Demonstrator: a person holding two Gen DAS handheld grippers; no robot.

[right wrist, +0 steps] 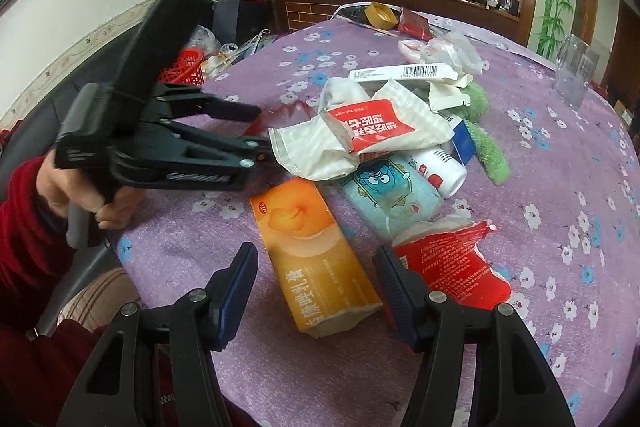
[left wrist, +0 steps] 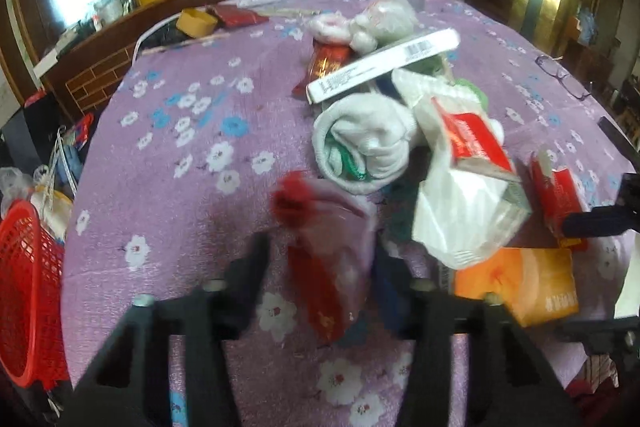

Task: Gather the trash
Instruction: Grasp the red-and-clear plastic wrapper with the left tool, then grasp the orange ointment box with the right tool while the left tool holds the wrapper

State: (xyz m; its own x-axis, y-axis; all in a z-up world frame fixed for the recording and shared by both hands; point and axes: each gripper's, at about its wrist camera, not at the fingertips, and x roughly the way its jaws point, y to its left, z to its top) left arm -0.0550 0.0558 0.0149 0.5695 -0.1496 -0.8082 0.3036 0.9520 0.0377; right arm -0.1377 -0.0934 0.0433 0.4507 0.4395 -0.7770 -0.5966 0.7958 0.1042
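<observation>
Red basket (left wrist: 28,291) is sitting off the table (right wrist: 560,187) edge, far left of the orange box (right wrist: 316,251). A hand (right wrist: 80,187) in a red sleeve is holding the left gripper (right wrist: 258,131) up-left of the orange box, fingers pointing at the trash pile. A red-and-clear wrapper (left wrist: 320,267) is lying between its jaws. The jaws are standing partly closed around it, with some cloth showing on one side, but the frame is blurring there, so I cannot tell if the pads are actually pinching it. The right gripper (right wrist: 318,287) is straddling the near end of the orange box, jaws released, a gap showing at the left pad, the right pad sitting just beside the box edge. The box itself is lying flat on the purple flowered cloth. Just behind the orange box a white-and-red pouch (right wrist: 360,135) is topping the pile. Right of the box a blue cartoon pack (right wrist: 388,195) and a white bottle (right wrist: 444,171) are lying on their sides. A torn red packet (right wrist: 452,267) is lying just right of the box, beside the right gripper's right finger. A green cloth (right wrist: 488,147) is trailing further right, and a clear cup (right wrist: 576,75) is standing well apart, far right and behind.
</observation>
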